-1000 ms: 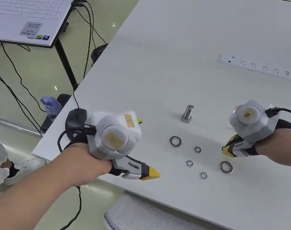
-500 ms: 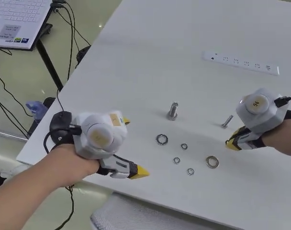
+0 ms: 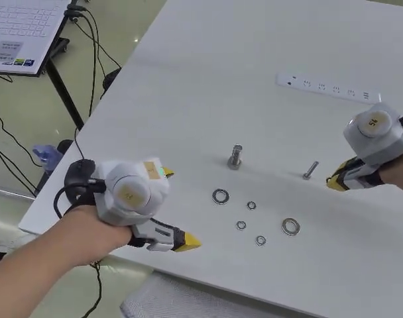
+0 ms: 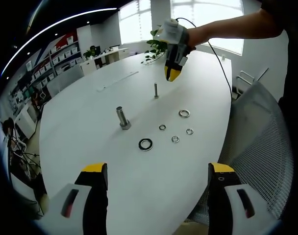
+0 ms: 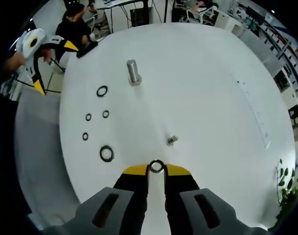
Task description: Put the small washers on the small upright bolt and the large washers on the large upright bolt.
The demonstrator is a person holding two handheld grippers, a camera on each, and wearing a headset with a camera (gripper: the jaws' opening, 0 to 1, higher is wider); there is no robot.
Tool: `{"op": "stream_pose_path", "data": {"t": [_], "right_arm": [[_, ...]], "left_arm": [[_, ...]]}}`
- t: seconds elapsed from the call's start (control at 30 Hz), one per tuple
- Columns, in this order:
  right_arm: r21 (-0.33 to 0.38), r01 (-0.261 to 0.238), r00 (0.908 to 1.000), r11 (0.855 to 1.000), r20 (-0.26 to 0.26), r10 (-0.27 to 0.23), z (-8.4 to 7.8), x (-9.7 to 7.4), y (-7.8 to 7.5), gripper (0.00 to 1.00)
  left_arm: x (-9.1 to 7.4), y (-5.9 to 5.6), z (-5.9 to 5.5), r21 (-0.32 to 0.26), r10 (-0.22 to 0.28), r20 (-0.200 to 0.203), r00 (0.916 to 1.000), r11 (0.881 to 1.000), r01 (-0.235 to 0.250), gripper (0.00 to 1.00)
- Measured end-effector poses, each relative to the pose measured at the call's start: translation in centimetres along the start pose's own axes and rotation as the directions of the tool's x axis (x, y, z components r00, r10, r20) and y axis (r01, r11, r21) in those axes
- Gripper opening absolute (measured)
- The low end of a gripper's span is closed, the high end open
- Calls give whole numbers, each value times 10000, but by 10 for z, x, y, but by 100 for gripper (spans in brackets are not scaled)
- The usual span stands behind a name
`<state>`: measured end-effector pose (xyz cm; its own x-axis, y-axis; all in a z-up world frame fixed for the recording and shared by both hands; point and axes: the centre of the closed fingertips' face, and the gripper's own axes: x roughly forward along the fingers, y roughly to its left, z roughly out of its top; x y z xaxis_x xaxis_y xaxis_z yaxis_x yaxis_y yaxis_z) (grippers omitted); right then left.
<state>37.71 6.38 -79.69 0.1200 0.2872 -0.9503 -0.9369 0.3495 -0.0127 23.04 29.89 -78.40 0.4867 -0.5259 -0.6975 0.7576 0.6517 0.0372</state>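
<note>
White matte workbench: at left, the left gripper hangs with its yellow-tipped jaws spread wide and empty. Next stands the large bolt, stout threaded steel on its hex head, shank bare. Two large washers and three small washers, flat shiny rings, lie loose in front of it. Further right, the thin small bolt is bare too. The right gripper, jaws pinched on one washer, hovers near it. Nearly all the work appears to lie ahead.

Head view steep down on desk; left gripper view low across it; right gripper view overhead; all share large bolt.
</note>
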Motion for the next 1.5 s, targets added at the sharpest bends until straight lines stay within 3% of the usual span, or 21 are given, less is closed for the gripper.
{"op": "stream_pose_path", "data": {"t": [0.37, 0.5, 0.7, 1.5], "right_arm": [[-267, 147, 9999, 9995, 49, -146, 19, 2, -17, 12], [-344, 113, 9999, 9993, -5, -114, 23, 6, -20, 12], [-506, 101, 9999, 9987, -64, -105, 28, 13, -21, 12], [-617, -54, 9991, 9981, -419, 28, 28, 27, -23, 12]], "left_arm": [[3, -1, -1, 402, -50, -245, 9997, 9992, 60, 84], [3, 0, 4, 215, -94, 59, 9999, 9997, 93, 84], [4, 0, 0, 204, -128, -74, 9999, 9997, 130, 84], [5, -2, -1, 79, -319, -88, 9995, 9995, 320, 81]]}}
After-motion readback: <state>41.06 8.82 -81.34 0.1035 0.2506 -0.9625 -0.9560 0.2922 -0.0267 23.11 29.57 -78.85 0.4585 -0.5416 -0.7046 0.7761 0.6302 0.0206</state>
